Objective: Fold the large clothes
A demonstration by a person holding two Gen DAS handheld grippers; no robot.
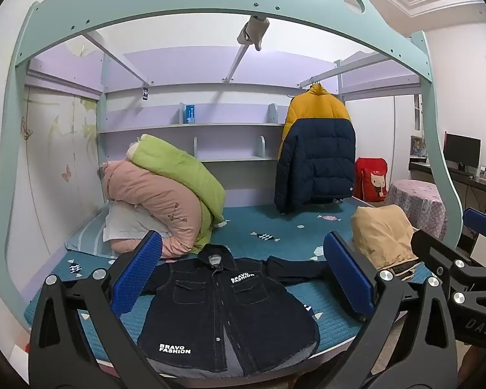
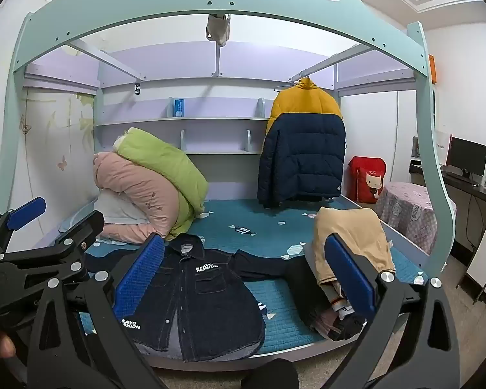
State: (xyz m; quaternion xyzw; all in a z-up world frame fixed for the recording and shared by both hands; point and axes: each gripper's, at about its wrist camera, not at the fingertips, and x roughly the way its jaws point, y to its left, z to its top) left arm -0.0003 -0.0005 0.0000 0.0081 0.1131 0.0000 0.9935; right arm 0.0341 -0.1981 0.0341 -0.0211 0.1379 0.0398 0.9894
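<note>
Both my tools are spread as wide as they go and carry nothing. Ahead of and below my left gripper, framed between its blue pads, the dark denim jacket lies flat and face up on the teal bed cover, collar away from me, hem at the near edge of the bed. My right gripper sits off to the jacket's right, so the garment falls toward its left pad, and one sleeve stretches across under it toward the pile of folded clothes behind its right pad.

Where I see trouble: that sleeve ends just beside the pile (I cannot tell whether it touches), so a careless pull could drag the stack apart. The hem lies at the mattress edge; tugging toward me may slide the whole jacket off. Denim is stiff, so pinching only one layer would leave the back panel behind. And my two tools are near each other, so they could knock while crossing.
</note>
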